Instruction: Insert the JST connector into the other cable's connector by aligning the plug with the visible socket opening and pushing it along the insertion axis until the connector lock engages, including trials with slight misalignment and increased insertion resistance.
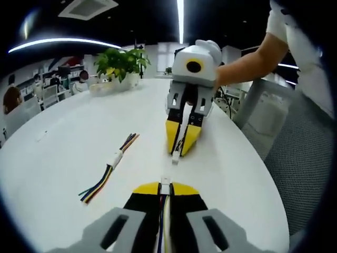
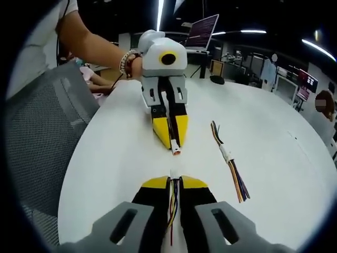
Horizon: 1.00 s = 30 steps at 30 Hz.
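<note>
While each hand-held gripper (image 1: 165, 185) (image 2: 175, 182) clamps its connector (image 1: 165, 180) (image 2: 175, 150), the two face apart above the desk (image 1: 63, 153), insertion not begun

A round white worktop (image 1: 63, 158) under strip ceiling lights (image 1: 180, 18) in a dim open-plan office — potted plant (image 1: 120, 64) at upper left of the left gripper view, grey mesh chair (image 2: 50, 132) at left and open laptop (image 2: 202, 32) at top of the right gripper view.
</note>
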{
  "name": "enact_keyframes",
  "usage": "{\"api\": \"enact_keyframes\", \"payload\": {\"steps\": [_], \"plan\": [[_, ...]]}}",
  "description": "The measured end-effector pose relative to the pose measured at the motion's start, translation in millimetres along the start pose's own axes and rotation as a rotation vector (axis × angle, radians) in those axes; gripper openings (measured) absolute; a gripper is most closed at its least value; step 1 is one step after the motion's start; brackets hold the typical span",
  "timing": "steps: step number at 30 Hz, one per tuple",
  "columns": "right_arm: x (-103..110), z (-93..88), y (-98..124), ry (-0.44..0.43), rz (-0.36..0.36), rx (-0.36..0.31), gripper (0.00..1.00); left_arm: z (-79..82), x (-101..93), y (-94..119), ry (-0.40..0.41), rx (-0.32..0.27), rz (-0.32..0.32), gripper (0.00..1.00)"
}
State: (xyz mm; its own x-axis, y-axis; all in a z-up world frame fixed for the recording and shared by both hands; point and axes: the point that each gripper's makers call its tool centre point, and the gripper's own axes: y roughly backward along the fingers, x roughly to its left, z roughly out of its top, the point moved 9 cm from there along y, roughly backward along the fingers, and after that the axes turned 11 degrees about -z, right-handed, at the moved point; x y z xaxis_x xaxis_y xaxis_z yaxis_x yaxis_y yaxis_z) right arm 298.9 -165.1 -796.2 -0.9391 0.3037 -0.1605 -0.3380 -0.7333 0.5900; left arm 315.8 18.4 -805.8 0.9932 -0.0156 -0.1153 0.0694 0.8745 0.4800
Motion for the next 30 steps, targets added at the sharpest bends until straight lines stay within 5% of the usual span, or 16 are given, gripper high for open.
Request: {"api": "enact_keyframes", "payload": {"steps": [30], "plan": [[-10, 19.7, 1, 0.035, -0.025, -0.026, 0.03, 27.5, 3.8, 0, -0.087, 0.026, -0.026, 0.00]]}}
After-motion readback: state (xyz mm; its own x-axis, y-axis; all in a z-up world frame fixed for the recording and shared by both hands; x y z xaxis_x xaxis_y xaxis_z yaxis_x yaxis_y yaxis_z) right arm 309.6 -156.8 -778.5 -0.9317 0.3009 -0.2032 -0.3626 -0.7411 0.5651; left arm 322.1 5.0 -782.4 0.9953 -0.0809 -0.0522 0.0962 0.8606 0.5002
